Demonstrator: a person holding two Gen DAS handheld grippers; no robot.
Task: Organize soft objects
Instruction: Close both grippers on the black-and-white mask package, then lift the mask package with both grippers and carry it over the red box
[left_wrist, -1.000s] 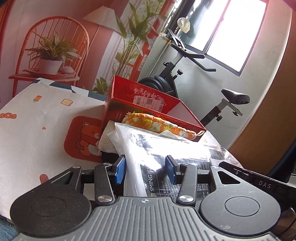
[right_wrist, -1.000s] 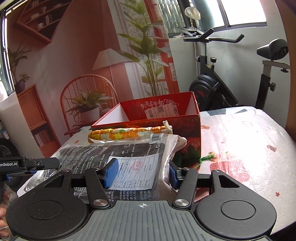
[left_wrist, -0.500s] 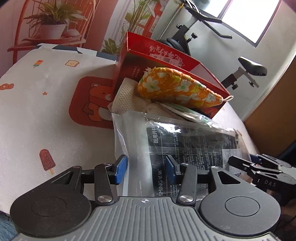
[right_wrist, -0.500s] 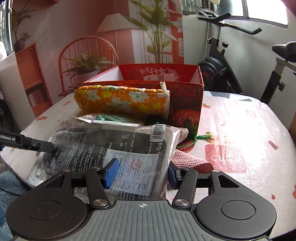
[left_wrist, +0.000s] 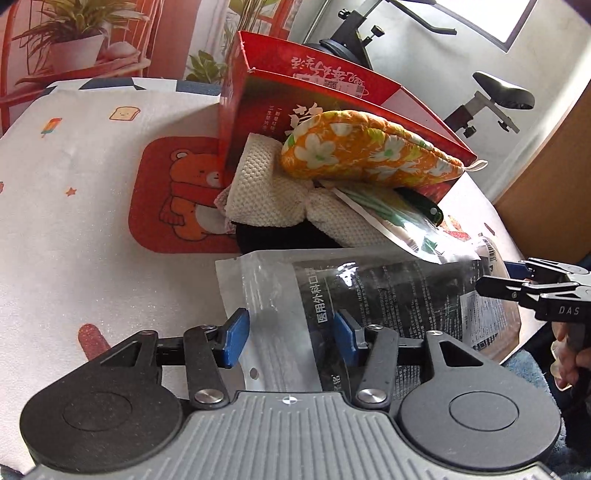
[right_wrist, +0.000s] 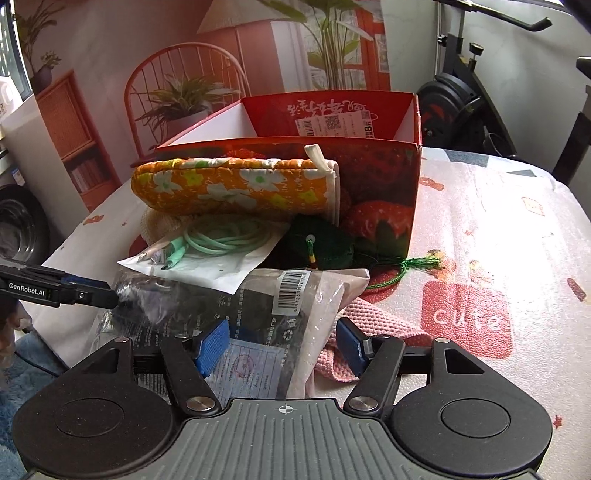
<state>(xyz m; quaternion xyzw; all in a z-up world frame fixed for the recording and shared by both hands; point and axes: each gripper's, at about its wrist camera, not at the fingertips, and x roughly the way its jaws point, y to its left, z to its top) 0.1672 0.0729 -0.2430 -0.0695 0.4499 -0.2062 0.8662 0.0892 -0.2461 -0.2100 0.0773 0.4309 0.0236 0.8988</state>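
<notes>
A clear plastic packet of black masks (left_wrist: 388, 295) lies at the table's near edge, also in the right wrist view (right_wrist: 229, 314). My left gripper (left_wrist: 290, 336) is open, its pads either side of the packet's sealed end. My right gripper (right_wrist: 282, 345) is open over the packet's other end. Behind the packet is a pile: an orange flowered pouch (left_wrist: 365, 151) (right_wrist: 236, 184), a cream knitted cloth (left_wrist: 266, 188), a bagged green cable (right_wrist: 218, 247), a dark green item with a tassel (right_wrist: 325, 247) and a pink knitted cloth (right_wrist: 373, 317). An open red box (right_wrist: 332, 122) (left_wrist: 306, 77) stands behind the pile.
The table wears a white cloth with cartoon prints (left_wrist: 92, 206) (right_wrist: 498, 240). An exercise bike (right_wrist: 472, 85) stands beyond the far edge. The other gripper's tip shows at each view's side (left_wrist: 532, 291) (right_wrist: 59, 288). Blue carpet (right_wrist: 22, 354) lies below the near edge.
Both grippers have dropped and pulled back with the packet, which now lies flat on the table. Both sets of jaws have spread wider around it. The pile behind has come into fuller view.
</notes>
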